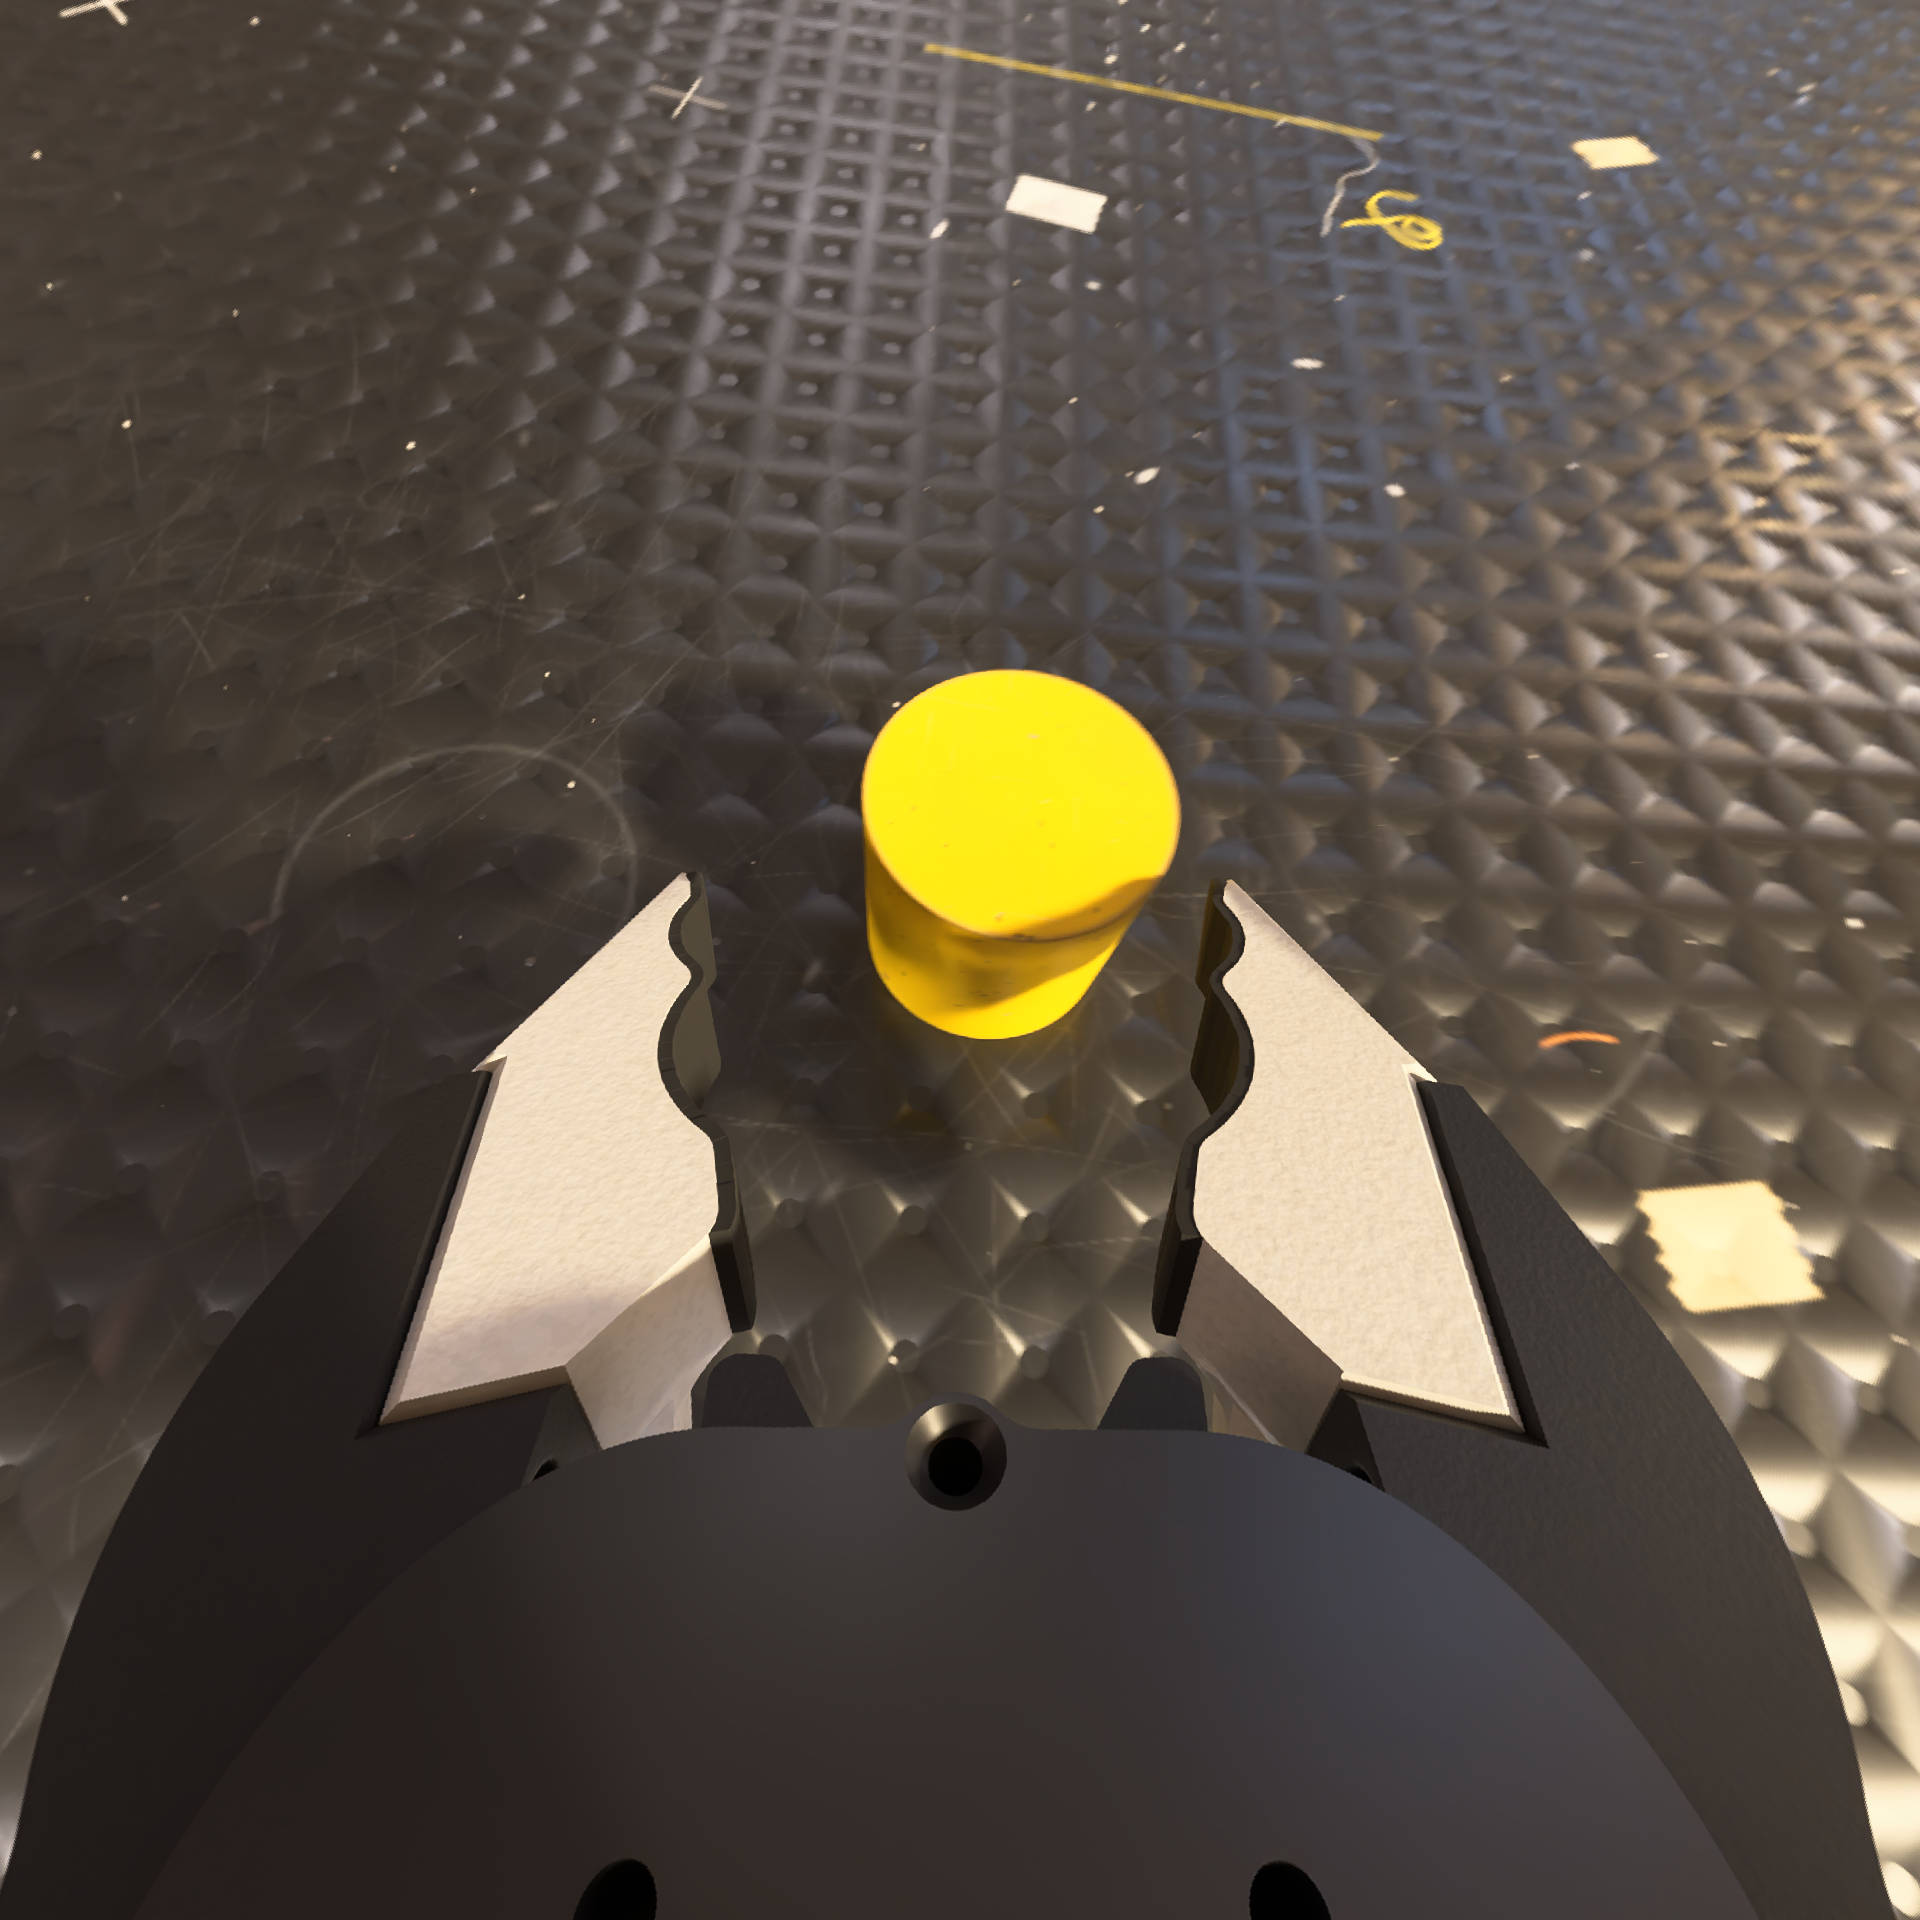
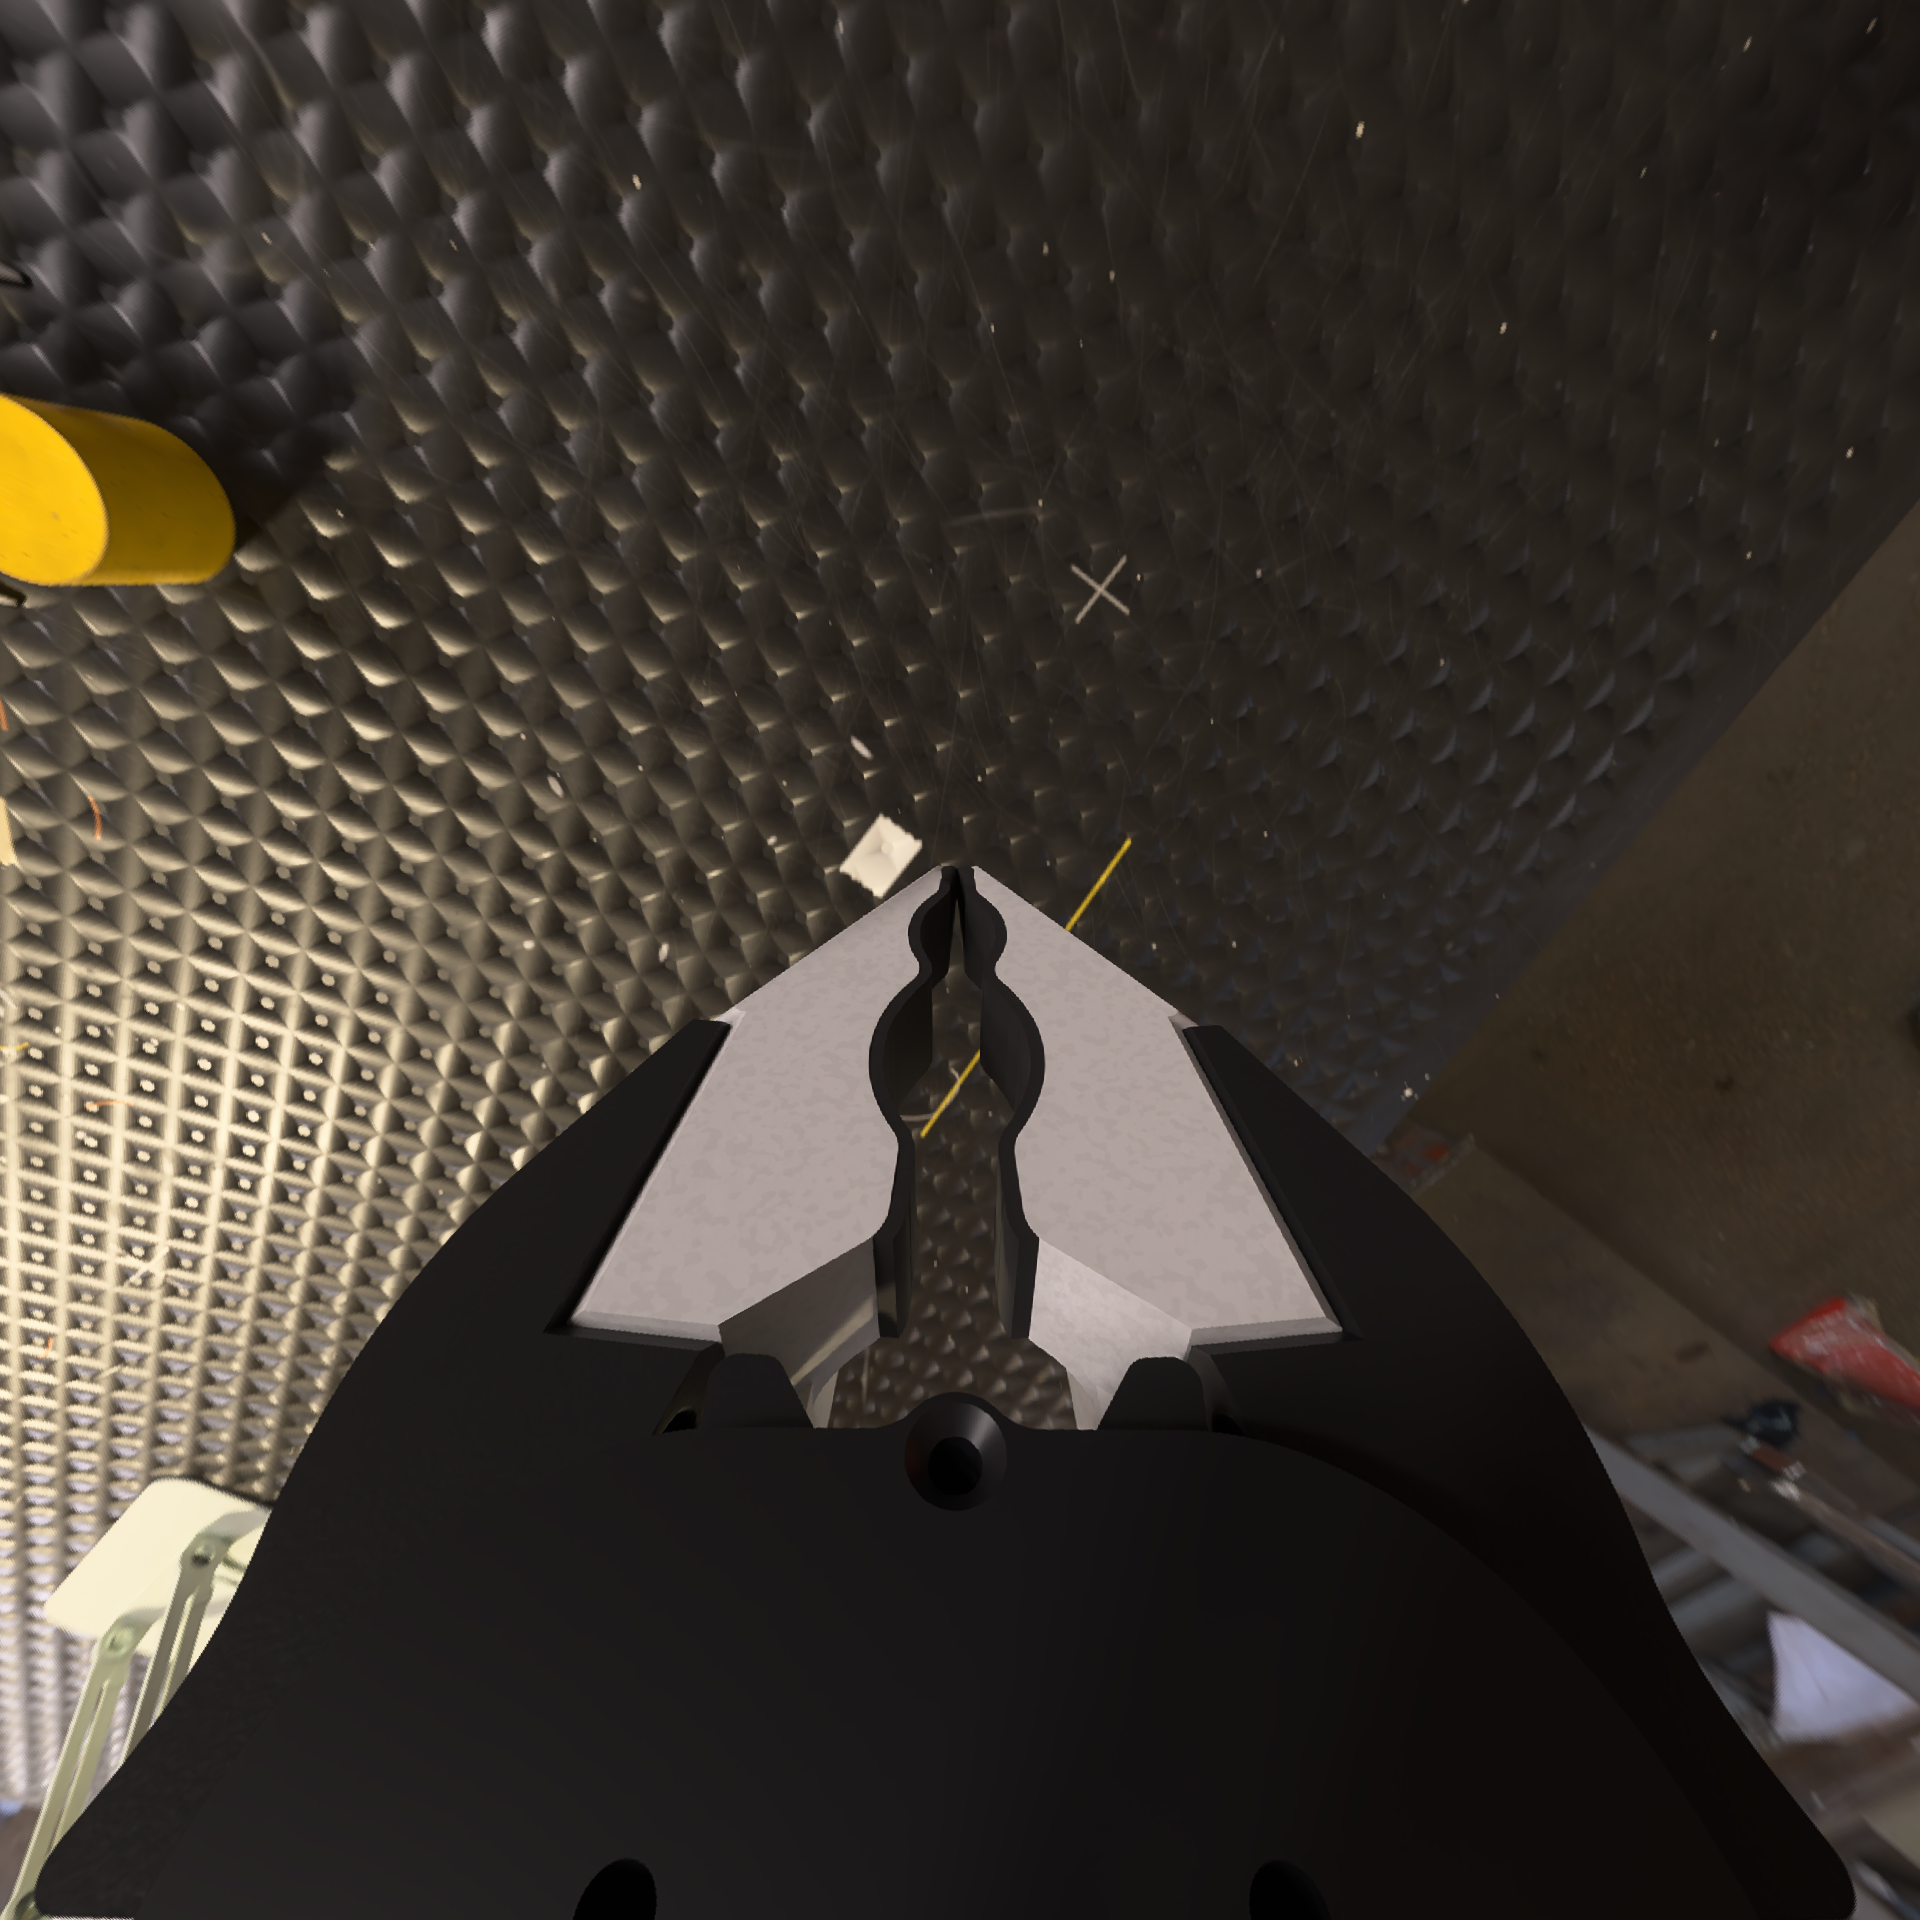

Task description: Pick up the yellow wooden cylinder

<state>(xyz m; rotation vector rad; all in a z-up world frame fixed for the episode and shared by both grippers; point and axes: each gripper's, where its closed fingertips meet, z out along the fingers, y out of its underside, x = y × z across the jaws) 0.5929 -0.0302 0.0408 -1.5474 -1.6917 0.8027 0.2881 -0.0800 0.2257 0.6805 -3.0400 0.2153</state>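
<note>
The yellow wooden cylinder (image 1: 1013, 847) stands upright on the dark studded mat (image 1: 416, 520). My left gripper (image 1: 958, 896) is open, with its fingertips on either side of the cylinder's near lower part, apart from it. The cylinder also shows at the far left edge of the right wrist view (image 2: 99, 494). My right gripper (image 2: 958, 878) is shut and empty, well to the right of the cylinder, above the mat (image 2: 727, 416).
Pale paper scraps (image 1: 1055, 201) (image 1: 1730, 1247) and a thin yellow line (image 1: 1153, 91) lie on the mat. In the right wrist view the mat's edge runs diagonally at right, with a brown floor (image 2: 1714, 935) and clutter beyond. A pale lamp-like frame (image 2: 135, 1590) stands at lower left.
</note>
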